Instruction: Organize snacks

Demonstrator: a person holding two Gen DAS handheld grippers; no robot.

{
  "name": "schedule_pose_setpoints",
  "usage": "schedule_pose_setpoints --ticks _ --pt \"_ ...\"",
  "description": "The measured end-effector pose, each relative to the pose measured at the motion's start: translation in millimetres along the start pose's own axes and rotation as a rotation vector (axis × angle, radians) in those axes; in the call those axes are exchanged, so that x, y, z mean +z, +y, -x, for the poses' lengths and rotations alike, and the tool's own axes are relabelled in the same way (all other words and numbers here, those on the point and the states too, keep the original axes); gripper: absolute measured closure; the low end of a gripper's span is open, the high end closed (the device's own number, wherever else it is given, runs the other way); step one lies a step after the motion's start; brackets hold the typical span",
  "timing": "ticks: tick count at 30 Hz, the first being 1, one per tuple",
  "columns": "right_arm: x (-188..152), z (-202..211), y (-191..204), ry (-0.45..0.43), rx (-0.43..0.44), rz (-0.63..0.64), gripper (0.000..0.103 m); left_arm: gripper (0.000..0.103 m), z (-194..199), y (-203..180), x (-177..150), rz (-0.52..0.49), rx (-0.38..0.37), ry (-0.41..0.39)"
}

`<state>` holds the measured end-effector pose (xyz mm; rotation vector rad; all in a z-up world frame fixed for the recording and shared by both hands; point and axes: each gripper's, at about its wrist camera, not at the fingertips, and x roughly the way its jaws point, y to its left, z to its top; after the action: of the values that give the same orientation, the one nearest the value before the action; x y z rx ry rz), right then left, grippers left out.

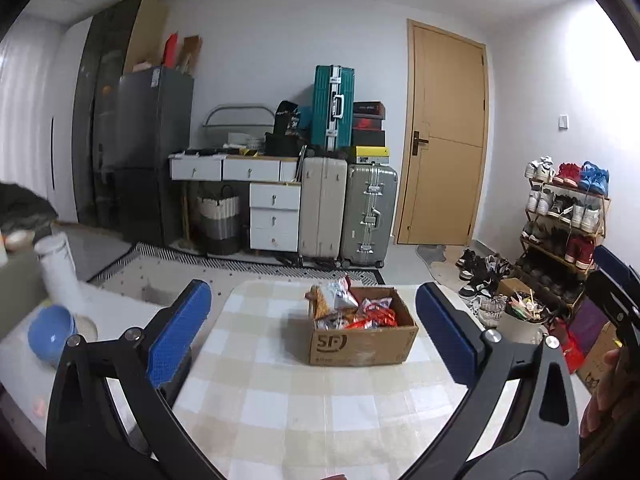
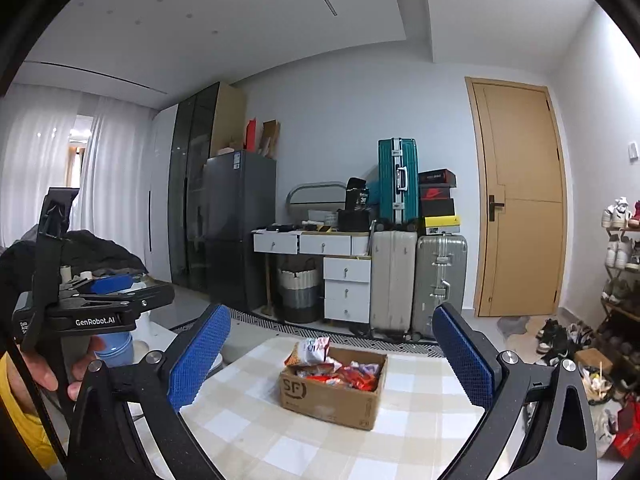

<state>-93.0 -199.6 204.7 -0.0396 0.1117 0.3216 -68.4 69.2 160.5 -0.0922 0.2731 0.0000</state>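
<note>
The cardboard box (image 1: 362, 338) sat on the worktop (image 1: 280, 400), near its far edge and a little toward the right side in the left wrist view. It was open at the top and filled with snack packets (image 1: 352, 308), mostly red, orange and silver, some of them standing up above the rim at the box's far left corner. The checked cloth covering the worktop lay bare between the box and the near edge.

The left gripper (image 1: 314, 332) hung above the near part of the worktop with its blue fingers (image 1: 180, 332) spread wide and nothing between them; the box showed in the gap, well apart from both pads. The right gripper (image 2: 334, 360) was likewise released, its fingers (image 2: 200, 356) wide apart and empty, the box framed between them but farther off.

In the right wrist view a hand (image 2: 44, 372) gripped the handle of the other gripper at the left. A blue bowl (image 1: 52, 334) lay beyond the worktop's left edge.
</note>
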Motion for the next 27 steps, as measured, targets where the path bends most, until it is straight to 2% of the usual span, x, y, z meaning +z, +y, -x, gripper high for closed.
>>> schedule_pose_setpoints --ticks 4,10,16,21,24,27 --pt "-12.4 11.4 2.6 0.001 -0.015 0.010 0.000 0.001 11.2 9.3 -14.3 0.000 0.035 -0.008" --pt "-33.9 4.7 -14.0 0.024 0.009 -0.054 0.000 0.001 12.5 7.5 -33.2 -0.022 0.003 -0.023" --pt "-71.3 -14.5 -32.4 0.076 -0.012 -0.087 0.000 0.001 -36.4 14.4 -59.7 0.017 -0.010 0.033" --pt "-101.8 -43.7 -45.2 0.064 -0.042 -0.058 0.000 0.001 -92.7 10.0 -89.4 -0.022 0.012 0.034" --pt "-125.8 -70.2 -50.6 0.074 -0.081 -0.031 0.000 0.001 -134.9 2.7 -103.9 -0.043 0.016 0.034" --pt "-152.3 -100.5 -60.4 0.128 -0.145 -0.041 0.000 0.001 -177.4 1.0 -125.4 -0.045 0.020 0.056"
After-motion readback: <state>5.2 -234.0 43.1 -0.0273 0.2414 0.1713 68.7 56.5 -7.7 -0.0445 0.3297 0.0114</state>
